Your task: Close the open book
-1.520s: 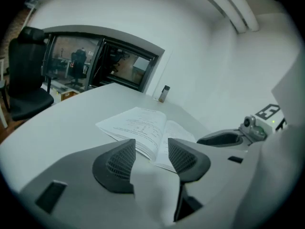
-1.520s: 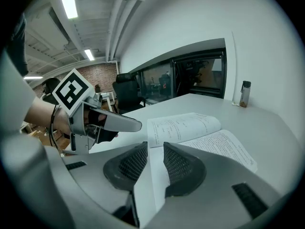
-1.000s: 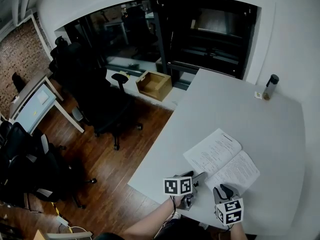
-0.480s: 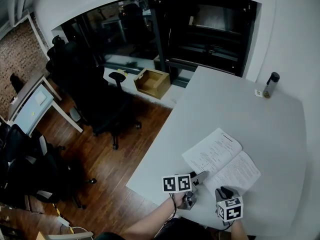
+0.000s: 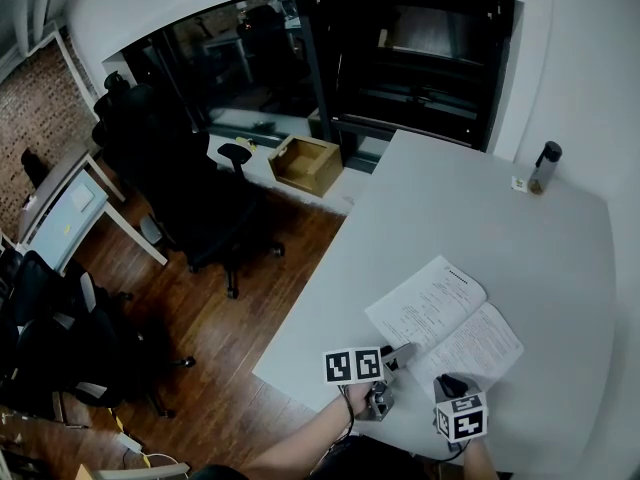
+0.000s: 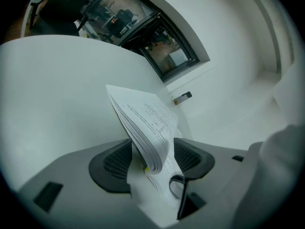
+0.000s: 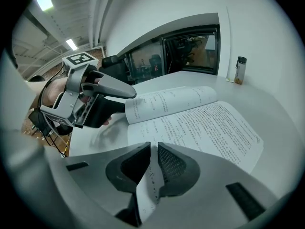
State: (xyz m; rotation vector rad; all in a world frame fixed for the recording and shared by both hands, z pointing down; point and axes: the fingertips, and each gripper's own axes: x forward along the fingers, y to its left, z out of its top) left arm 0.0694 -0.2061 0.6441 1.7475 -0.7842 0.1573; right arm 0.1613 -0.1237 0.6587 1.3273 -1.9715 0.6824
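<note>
The left claw [image 6: 151,162] grips the lifted left-hand pages of the book [image 5: 445,318]. The right claw [image 7: 153,162] has just been closing and pinches a page [image 7: 144,194] at the book's near edge.

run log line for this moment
book open on table | left claw shut on book's left pages | right claw jaws just closing on near right page

A pale grey surface [image 5: 480,218] juts from a white wall [image 5: 585,88] over a dark wood floor [image 5: 270,298], with black office chairs [image 5: 200,208] and an open wooden box [image 5: 307,166] before dark windows [image 5: 420,58], and a brick wall [image 5: 40,98] and small desk [image 5: 70,208] at the left.
</note>
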